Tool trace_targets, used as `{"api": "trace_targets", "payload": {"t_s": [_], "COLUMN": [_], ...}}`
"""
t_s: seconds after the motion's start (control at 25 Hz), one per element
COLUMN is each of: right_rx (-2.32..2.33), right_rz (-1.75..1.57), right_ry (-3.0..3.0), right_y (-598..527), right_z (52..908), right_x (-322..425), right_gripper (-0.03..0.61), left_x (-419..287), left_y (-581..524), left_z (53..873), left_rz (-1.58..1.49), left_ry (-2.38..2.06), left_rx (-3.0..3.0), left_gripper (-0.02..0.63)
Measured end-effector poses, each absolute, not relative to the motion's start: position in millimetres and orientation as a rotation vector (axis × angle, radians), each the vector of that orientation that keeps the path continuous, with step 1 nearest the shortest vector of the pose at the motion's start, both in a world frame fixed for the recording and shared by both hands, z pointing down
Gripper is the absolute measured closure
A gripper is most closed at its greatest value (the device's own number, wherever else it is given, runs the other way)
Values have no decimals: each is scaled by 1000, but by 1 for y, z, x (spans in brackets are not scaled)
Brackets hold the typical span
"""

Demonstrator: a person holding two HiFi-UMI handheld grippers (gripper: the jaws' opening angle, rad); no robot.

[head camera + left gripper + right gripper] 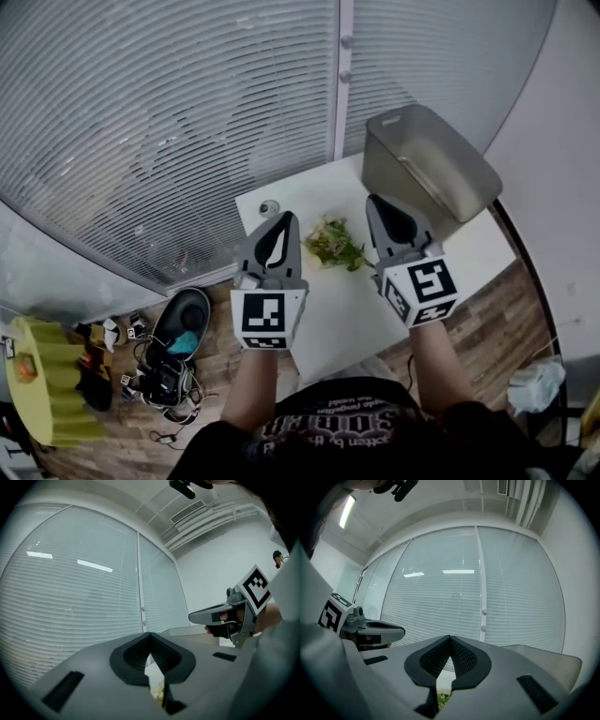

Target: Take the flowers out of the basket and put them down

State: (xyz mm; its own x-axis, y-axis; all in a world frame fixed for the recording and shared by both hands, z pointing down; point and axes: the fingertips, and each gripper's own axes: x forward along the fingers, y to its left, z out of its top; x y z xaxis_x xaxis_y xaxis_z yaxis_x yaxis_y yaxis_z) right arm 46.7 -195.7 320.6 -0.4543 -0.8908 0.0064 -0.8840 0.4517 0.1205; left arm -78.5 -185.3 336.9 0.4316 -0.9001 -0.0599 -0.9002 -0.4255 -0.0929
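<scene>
Both pairs of jaws are pressed together on nothing. The left gripper [284, 221] and right gripper [377, 202] point level, side by side at centre frame. Between and beneath them, about equally near each, the flowers [336, 244] lie on the white tabletop [347, 309]. They form a small green clump with pale blossoms and no clear long axis. The grey basket [427, 164] stands at upper right.

The left gripper [284, 220] and the right gripper [377, 202] are both smooth grey shells that come to a point. Each has a black bumpy pad [165, 656] set in a leaf-shaped hollow, and a white cube [268, 317] with black square marks on its sides at the back. The person wears a black shirt [347, 433] with short sleeves and pale letters printed across it.
</scene>
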Motion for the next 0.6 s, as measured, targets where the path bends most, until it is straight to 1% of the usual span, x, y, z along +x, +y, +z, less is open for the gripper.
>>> {"api": "trace_targets", "payload": {"t_s": [0.6], "right_rx": [1609], "right_rz": [-140], "right_ry": [-2625], "right_y": [-203], "right_z": [322], "right_x": [53], "right_gripper": [551], "left_x": [-74], "left_y": [-195], "left_z": [338], "left_rz": [-9], "left_ry": [1616], "left_rx": [-2564], "left_gripper": [615]}}
